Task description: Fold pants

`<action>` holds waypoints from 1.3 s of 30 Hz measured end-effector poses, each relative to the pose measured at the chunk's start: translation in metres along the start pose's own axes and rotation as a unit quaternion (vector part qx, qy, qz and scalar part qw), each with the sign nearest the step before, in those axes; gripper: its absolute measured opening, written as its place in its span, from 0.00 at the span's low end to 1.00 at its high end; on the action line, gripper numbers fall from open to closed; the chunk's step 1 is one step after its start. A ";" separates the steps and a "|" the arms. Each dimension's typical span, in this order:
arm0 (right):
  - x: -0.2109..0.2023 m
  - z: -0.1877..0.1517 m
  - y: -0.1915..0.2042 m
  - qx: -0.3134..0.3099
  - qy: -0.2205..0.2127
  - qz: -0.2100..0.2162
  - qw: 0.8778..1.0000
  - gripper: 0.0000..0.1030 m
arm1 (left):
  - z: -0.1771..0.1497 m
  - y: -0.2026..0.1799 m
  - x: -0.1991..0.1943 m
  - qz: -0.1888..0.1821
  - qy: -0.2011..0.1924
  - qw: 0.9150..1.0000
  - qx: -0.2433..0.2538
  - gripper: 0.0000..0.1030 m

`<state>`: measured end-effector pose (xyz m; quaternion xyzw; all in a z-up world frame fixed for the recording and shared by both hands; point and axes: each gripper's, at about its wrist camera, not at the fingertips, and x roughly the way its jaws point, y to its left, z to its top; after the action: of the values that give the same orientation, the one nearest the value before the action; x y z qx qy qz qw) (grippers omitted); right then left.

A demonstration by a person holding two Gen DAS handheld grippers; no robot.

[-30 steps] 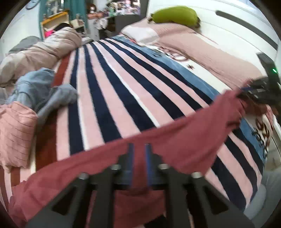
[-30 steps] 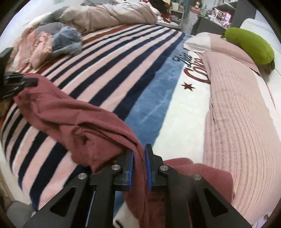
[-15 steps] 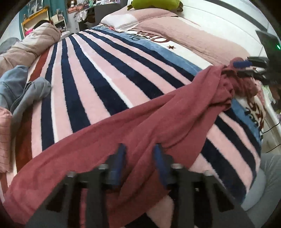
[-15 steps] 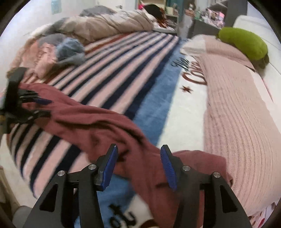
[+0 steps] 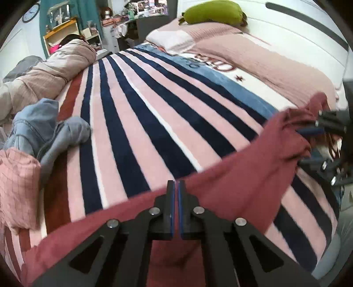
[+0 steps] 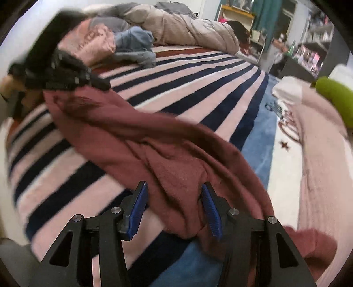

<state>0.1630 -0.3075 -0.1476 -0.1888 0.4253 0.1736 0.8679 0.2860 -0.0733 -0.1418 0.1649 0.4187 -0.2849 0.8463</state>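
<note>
The maroon pants [image 5: 242, 176] lie stretched across the near end of the striped blanket [image 5: 143, 132]. My left gripper [image 5: 175, 185] is shut on their edge, with fabric running under and behind its fingers. In the right wrist view the pants [image 6: 154, 143] run from the left gripper [image 6: 99, 82] at upper left down to my right gripper [image 6: 174, 187]. The right jaws stand apart and a bunched fold of the pants lies loosely between the blue pads [image 6: 136, 209]. The right gripper [image 5: 308, 132] also shows at the right edge of the left wrist view, blurred.
Blue jeans [image 5: 44, 132] and a pink checked garment [image 5: 17, 183] are heaped at the blanket's left side. A beige duvet [image 5: 55, 72] lies beyond them. A pink knit cover [image 5: 275, 66] and a green pillow [image 5: 211, 13] lie on the right.
My right gripper, shut on the pants a second ago, has let go and rolled, swinging left. My left jaws widened briefly, then closed on the pants' edge.
</note>
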 end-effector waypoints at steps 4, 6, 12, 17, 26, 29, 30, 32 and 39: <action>0.014 0.001 -0.002 -0.002 0.011 -0.015 1.000 0.09 | 0.007 0.004 0.011 0.011 0.007 1.000 0.003 0.01; 0.013 -0.001 -0.007 0.002 0.008 -0.022 1.000 0.02 | 0.002 0.003 0.005 -0.012 0.013 1.000 0.008 0.08; -0.004 -0.003 -0.013 0.015 0.001 0.024 1.000 0.00 | -0.027 -0.004 -0.028 -0.025 0.029 0.998 0.041 0.57; -0.025 -0.010 -0.012 0.009 0.001 0.074 0.997 0.00 | -0.060 -0.009 -0.033 0.011 0.058 0.996 0.067 0.57; -0.027 -0.020 -0.006 -0.001 0.023 0.063 0.998 0.01 | -0.067 -0.003 -0.020 0.041 0.063 0.995 0.061 0.08; -0.036 -0.014 -0.003 -0.004 -0.004 0.055 0.998 0.08 | -0.057 0.002 -0.029 0.052 0.051 0.996 0.052 0.06; -0.037 -0.012 -0.003 -0.002 -0.012 0.057 0.998 0.26 | -0.054 0.003 -0.031 0.057 0.048 0.996 0.050 0.06; -0.036 -0.005 0.000 -0.002 -0.028 0.045 0.999 0.41 | -0.043 0.008 -0.032 0.075 0.037 0.995 0.050 0.06; -0.007 0.008 0.016 -0.049 -0.025 0.034 0.998 0.37 | -0.007 0.031 -0.011 0.103 0.024 0.994 0.026 0.06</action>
<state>0.1567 -0.2905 -0.1399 -0.2123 0.4006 0.2284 0.8616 0.2958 -0.0414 -0.1352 0.2363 0.4123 -0.2028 0.8562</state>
